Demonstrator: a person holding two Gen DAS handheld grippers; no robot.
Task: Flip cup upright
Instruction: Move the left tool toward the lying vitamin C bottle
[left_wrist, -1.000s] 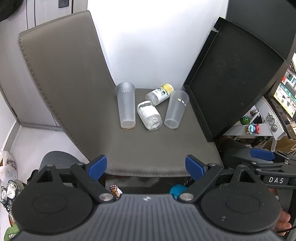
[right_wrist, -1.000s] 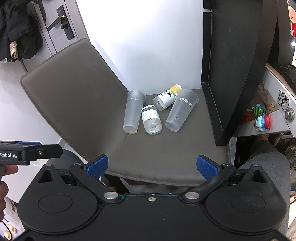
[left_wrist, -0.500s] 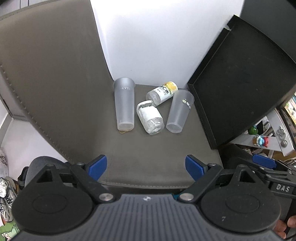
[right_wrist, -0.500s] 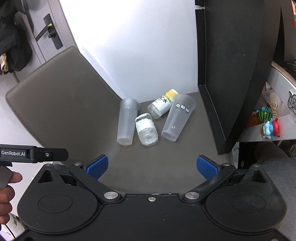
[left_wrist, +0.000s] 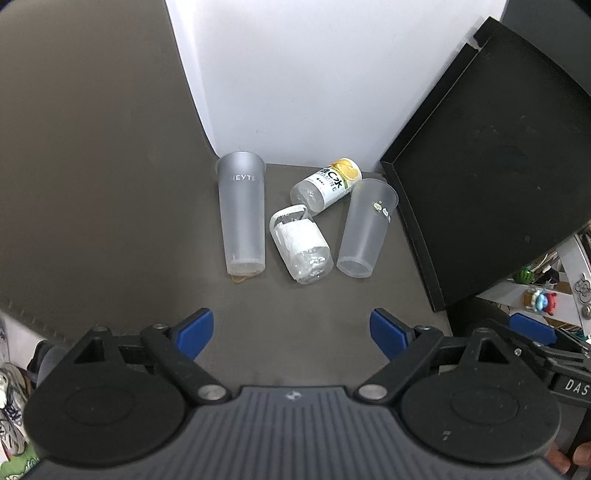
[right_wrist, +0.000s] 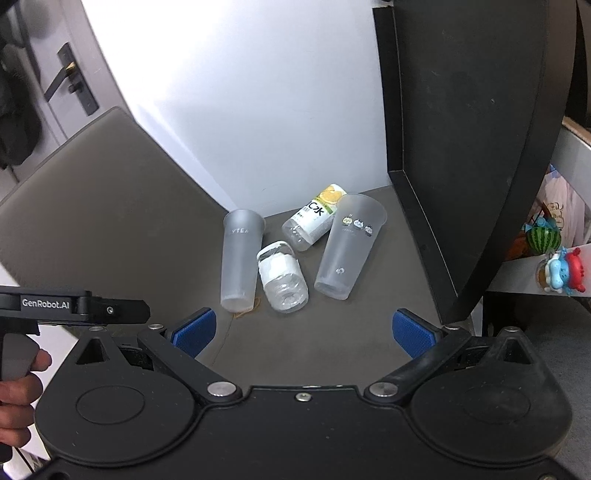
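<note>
Grippers (left_wrist: 291, 334) nearer — cups (left_wrist: 242, 218) unmoved

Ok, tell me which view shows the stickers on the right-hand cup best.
The right wrist view: the sticker cup shows three stickers in a row, facing the camera. The left wrist view shows the same cup with them turned toward its edge, smaller and partly hidden.

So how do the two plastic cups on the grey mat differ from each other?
The frosted cup on the left is more opaque and bears printed lettering near its rim; the clearer cup on the right carries small stickers instead. The frosted cup lies nearly straight toward the wall, the clearer cup slants. Both lie on their sides, rims toward the wall.
</note>
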